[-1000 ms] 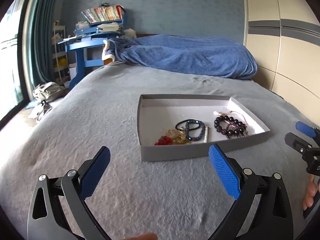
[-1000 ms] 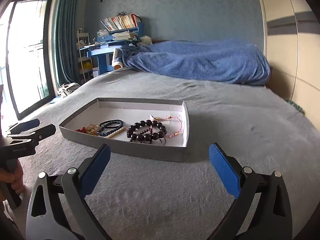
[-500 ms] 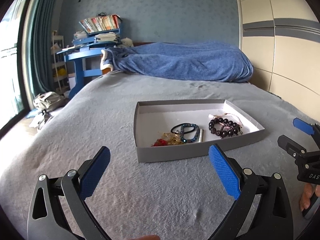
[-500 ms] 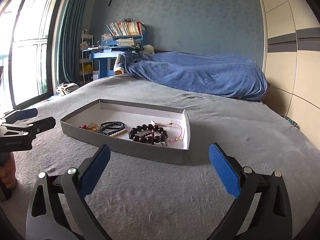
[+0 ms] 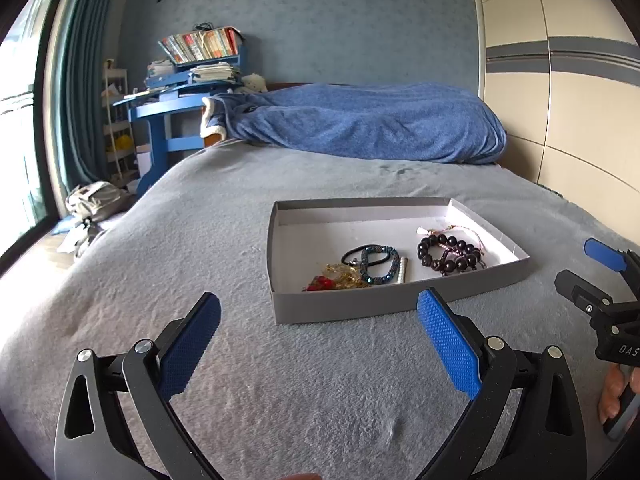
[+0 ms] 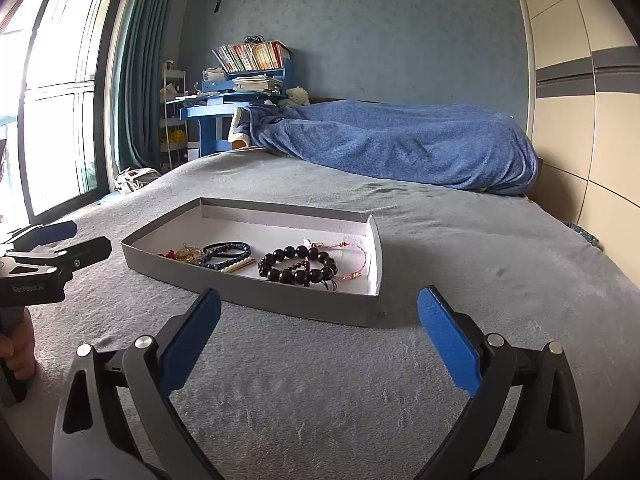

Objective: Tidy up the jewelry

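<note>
Jewelry lies in a shallow grey tray [image 5: 400, 304] on the grey bed [image 5: 200, 240]: dark bead bracelets [image 5: 450, 254] on the right side with a pink cord bracelet [image 6: 354, 258] beside them, and on the left side a blue bead bracelet [image 5: 380, 264] next to a gold and red piece [image 5: 340, 278]. Both my left fingers [image 5: 318, 338] and my right fingers [image 6: 319, 336] are spread wide, hold nothing, and hover over the bed on the near side of the tray. At the far end of the bed lies a blue blanket [image 6: 400, 144].

Grey fleece-covered bed [image 5: 224, 240], shallow grey tray [image 5: 360, 304] mid-bed, crumpled blue blanket [image 5: 360, 124] along the far end
</note>
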